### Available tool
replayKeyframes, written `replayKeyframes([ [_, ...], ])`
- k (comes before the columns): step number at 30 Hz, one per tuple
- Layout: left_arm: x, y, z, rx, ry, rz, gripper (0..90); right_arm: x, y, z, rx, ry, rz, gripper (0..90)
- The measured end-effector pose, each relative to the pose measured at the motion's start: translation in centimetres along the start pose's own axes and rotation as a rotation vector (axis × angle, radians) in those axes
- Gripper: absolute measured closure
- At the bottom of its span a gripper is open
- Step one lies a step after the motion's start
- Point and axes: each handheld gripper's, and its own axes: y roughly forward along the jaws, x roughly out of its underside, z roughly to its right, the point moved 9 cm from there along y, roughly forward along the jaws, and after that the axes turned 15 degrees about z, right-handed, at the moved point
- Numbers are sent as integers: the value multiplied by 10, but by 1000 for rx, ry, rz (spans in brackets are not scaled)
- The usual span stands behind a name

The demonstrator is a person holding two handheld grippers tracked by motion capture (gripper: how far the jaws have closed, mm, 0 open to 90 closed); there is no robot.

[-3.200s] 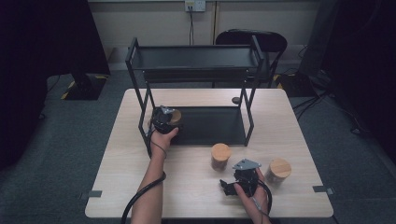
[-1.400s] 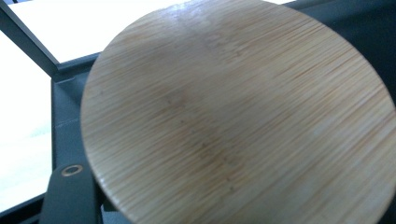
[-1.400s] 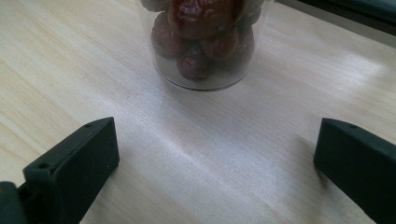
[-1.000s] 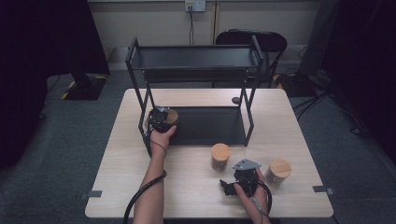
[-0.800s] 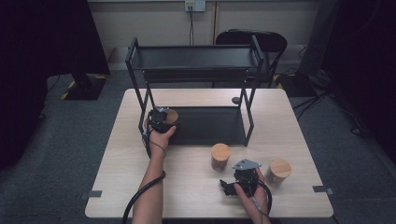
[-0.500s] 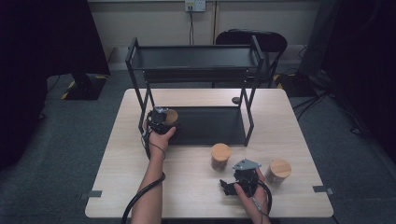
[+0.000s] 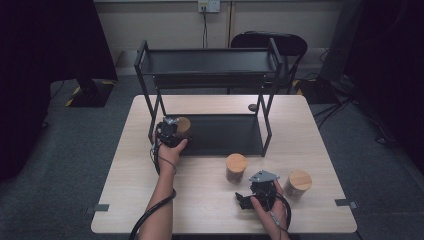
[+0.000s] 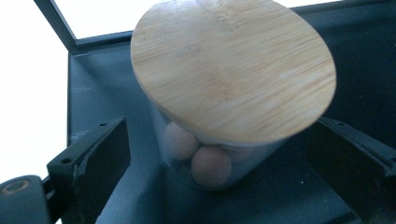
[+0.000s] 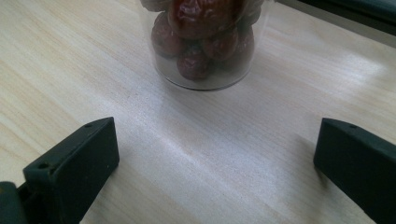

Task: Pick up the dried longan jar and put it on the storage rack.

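I work at a pale wooden table (image 7: pixel 125 190) on a grey carpeted floor (image 7: pixel 60 165), with a black chair (image 7: pixel 280 42) beyond the far edge and dark surroundings on both sides. A black two-tier rack (image 7: pixel 210 75) stands on the table's far half.

My left gripper (image 8: pixel 210 154) sits at the left front corner of the rack's lower shelf (image 8: pixel 327 70). Its jaws have just been opening and now stand released, gaps showing either side of the wooden-lidded jar (image 8: pixel 229 93) resting there.

My right gripper (image 9: pixel 215 154) rests near the near edge, jaws spread wide over bare wood, a jar of red fruit (image 9: pixel 203 42) ahead. Another lidded jar (image 7: pixel 298 184) stands just beside it. The near left corner lies bare.
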Motion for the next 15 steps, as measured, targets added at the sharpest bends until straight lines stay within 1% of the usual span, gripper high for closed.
replayKeyframes([
  [8,5,-6,2,12,2,4,66,0,0,0,0,0,0,0],
  [15,9,-10,5,35,9,8,78,0,0,0,0,0,0,0],
])
